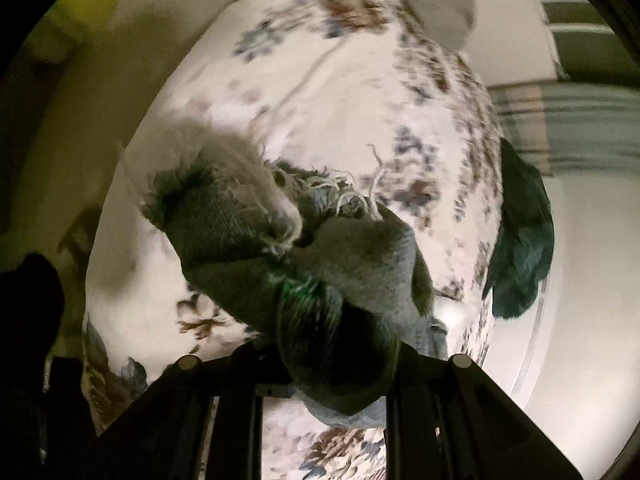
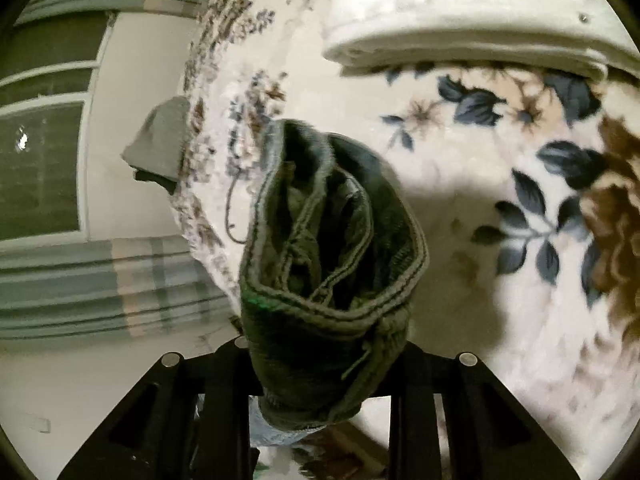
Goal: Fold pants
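The pants are grey-green denim. In the left wrist view my left gripper (image 1: pixel 324 384) is shut on a bunched frayed leg end of the pants (image 1: pixel 248 232), held above the flowered bed cover (image 1: pixel 340 92). In the right wrist view my right gripper (image 2: pixel 320 412) is shut on a stitched hem or waistband part of the pants (image 2: pixel 332 248), also lifted above the cover (image 2: pixel 460 184). The cloth hides both sets of fingertips.
A folded white cloth (image 2: pixel 460 40) lies on the cover at the back. A dark teal garment (image 1: pixel 520 236) hangs at the bed's right edge. A grey cloth (image 1: pixel 444 8) lies at the far end. A window and plaid curtain (image 2: pixel 100 276) are at the left.
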`<state>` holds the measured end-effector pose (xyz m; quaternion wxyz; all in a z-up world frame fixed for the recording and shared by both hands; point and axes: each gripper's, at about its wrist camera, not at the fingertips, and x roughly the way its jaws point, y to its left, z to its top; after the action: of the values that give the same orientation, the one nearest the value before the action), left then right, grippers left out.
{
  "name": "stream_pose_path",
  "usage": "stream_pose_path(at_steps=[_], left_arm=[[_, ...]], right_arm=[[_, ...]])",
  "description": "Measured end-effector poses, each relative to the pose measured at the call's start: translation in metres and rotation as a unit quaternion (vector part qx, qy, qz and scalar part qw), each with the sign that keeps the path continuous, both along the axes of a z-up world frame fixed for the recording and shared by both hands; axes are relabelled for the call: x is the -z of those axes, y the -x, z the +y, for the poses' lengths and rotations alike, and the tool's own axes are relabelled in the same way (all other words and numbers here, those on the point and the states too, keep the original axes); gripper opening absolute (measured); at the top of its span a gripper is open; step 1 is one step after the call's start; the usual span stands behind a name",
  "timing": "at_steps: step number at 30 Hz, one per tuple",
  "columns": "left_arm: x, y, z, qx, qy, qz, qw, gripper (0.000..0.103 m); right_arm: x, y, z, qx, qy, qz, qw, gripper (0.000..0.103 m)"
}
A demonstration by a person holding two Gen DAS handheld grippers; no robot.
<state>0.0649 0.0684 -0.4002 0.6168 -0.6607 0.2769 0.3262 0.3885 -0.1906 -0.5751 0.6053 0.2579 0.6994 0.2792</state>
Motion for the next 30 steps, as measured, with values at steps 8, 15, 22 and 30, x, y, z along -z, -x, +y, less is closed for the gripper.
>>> stream_pose_path(at_steps=[8, 15, 22, 30], left_arm=[[-0.057, -0.079, 0.005, 0.074, -0.013, -0.022, 0.9969, 0.015], [-0.106, -0.214, -0.026, 0.176, -0.026, -0.07, 0.9815, 0.015], [-0.119, -0.378, -0.047, 0.295, -0.05, -0.131, 0.9451, 0.015], [0.03, -0.474, -0.073, 0.446, -0.058, -0.096, 0.888, 0.015]], right_arm=[[-0.082, -0.019, -0.035, 0.051, -0.016, -0.024, 0.998, 0.028], [-0.154, -0.076, -0.096, 0.145, -0.023, -0.066, 0.987, 0.028], [-0.206, -0.159, -0.162, 0.26, -0.034, -0.131, 0.956, 0.027], [-0.101, -0.199, -0.221, 0.376, -0.023, -0.139, 0.916, 0.027]])
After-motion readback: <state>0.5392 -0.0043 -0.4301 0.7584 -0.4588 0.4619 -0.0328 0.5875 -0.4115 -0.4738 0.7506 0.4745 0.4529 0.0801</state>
